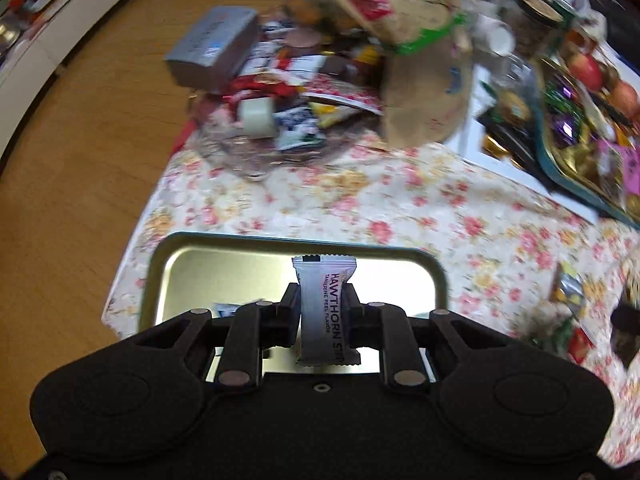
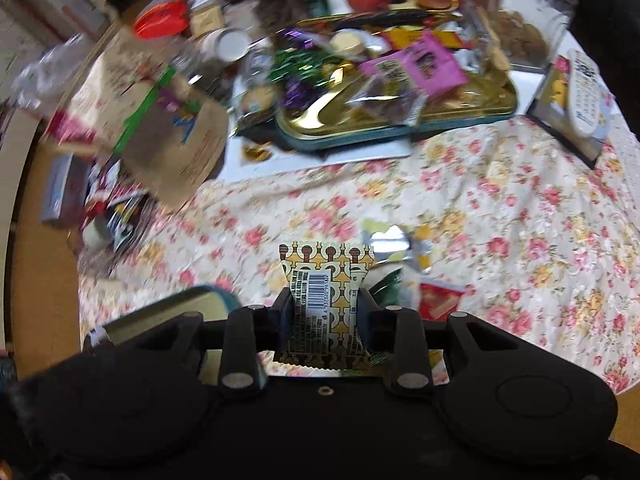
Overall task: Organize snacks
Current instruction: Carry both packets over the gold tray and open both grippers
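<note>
Tablecloth (image 1: pixel 360 208), floral, over wood floor (image 1: pixel 80 140); both fingers clamp wrapped snacks: hawthorn strip (image 1: pixel 322 308), patterned candy (image 2: pixel 322 304).

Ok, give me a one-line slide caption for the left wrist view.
Left gripper shut on a white hawthorn strip packet, held above an open metal tin on the floral tablecloth.

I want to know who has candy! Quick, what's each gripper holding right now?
Left gripper: shut on the white hawthorn strip packet.
Right gripper: shut on the yellow patterned snack packet.
</note>
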The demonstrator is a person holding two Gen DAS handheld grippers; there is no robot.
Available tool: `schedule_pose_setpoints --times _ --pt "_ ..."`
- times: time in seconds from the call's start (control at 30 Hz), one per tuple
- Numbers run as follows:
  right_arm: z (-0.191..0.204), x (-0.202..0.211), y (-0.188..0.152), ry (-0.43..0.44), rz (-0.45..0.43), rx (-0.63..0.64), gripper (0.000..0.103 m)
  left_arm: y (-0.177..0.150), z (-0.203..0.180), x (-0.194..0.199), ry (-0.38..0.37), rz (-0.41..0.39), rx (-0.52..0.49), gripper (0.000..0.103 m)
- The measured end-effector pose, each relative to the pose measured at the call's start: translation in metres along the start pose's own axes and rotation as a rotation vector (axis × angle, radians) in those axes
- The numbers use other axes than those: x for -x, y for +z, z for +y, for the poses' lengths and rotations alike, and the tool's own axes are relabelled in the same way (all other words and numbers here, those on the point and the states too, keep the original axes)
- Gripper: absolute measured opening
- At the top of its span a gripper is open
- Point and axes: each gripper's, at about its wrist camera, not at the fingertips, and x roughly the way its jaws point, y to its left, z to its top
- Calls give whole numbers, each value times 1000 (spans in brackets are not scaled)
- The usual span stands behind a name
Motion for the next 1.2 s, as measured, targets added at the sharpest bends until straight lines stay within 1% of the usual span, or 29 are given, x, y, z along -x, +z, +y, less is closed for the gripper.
schedule_pose_setpoints --times 0.1,0.23,0.37,0.43,0.57,0.7,0.77,0.83,0.9,0.93,1.0,1.1,1.2 --pt "20 -3 -16 37 24 57 33 6 28 -3 -10 -2 71 28" --pt "45 -10 -40 81 63 127 33 8 57 -6 -8 4 134 29" --pt "70 -16 -63 110 90 204 33 7 76 -12 -82 31 186 31" --pt "81 -18 -73 117 94 238 33 6 80 -14 -102 47 201 31" --pt "100 -23 -87 118 98 299 33 4 78 -16 -96 65 194 31" --pt "112 -27 -97 117 110 343 33 3 72 -17 -120 81 170 31" --pt "116 -29 -102 112 107 363 34 3 69 -18 -119 88 163 31" --pt "119 -30 -105 101 101 384 37 2 67 -18 -118 92 156 31" --pt "121 -29 -110 107 105 405 37 1 65 -18 -122 91 149 31" --pt "122 -29 -111 115 109 412 42 1 64 -18 -122 92 146 31" --pt "123 -29 -112 141 125 419 48 0 62 -18 -121 95 139 31" --pt "123 -28 -112 156 147 412 50 -1 58 -20 -123 103 125 31" --pt "122 -30 -110 138 156 400 50 -2 53 -22 -118 110 110 31"
